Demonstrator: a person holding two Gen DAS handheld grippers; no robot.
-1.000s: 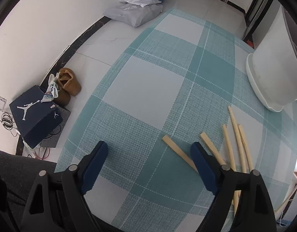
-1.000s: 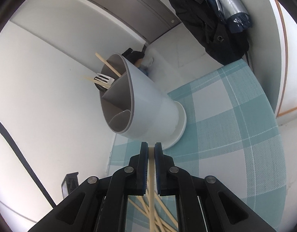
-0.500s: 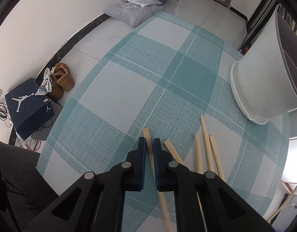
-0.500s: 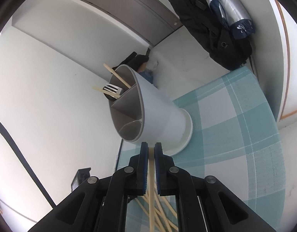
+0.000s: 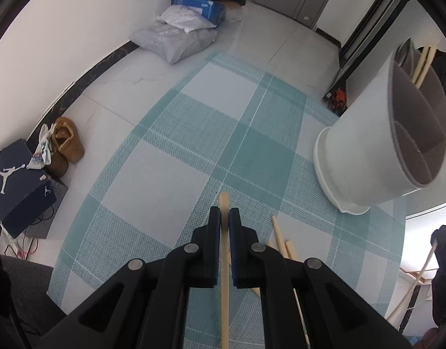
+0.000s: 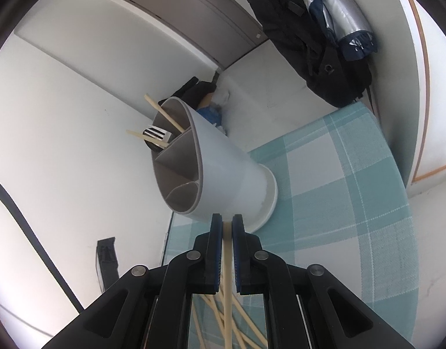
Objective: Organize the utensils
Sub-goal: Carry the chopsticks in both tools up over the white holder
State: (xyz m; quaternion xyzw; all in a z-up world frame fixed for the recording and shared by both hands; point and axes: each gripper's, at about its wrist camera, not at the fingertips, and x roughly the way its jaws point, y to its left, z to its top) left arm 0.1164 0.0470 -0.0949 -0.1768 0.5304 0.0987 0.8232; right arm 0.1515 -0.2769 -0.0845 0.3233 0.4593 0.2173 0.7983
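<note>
Wooden, pale and slender, one chopstick [image 5: 224, 250] is pinched between the blue pads of the left gripper [image 5: 224, 218], whose jaws have just been closing on it; its blunt tip shows just beyond the fingertips at the lower centre of the left wrist view. A second pale wooden chopstick [image 6: 227, 264] is clamped in the right gripper [image 6: 227, 224], at the lower centre of the right wrist view, with its length running down out of frame. Further loose wooden chopsticks [image 5: 282, 242] are seen lying on the teal-and-white checked woven mat [image 5: 170, 168], just right of the left gripper.

The white round plastic utensil holder with grey divided compartments [image 6: 223, 174] stands on the mat at the centre of the right wrist view, and at the right edge of the left wrist view. Two chopsticks and a black slotted utensil head [image 6: 156, 133] are already lodged in its far compartment; the two nearer compartments appear unfilled.

The step in hand is judged to be the carrying of both sticks to the holder. For a clean result, each stick is best lifted clear of the loose pile before it is swung, raised above the rim, tipped near vertical over the compartment already holding chopsticks, and released only once its lower end is inside. The holder's rim should not be struck, as the vessel looks light and might tip.
</note>
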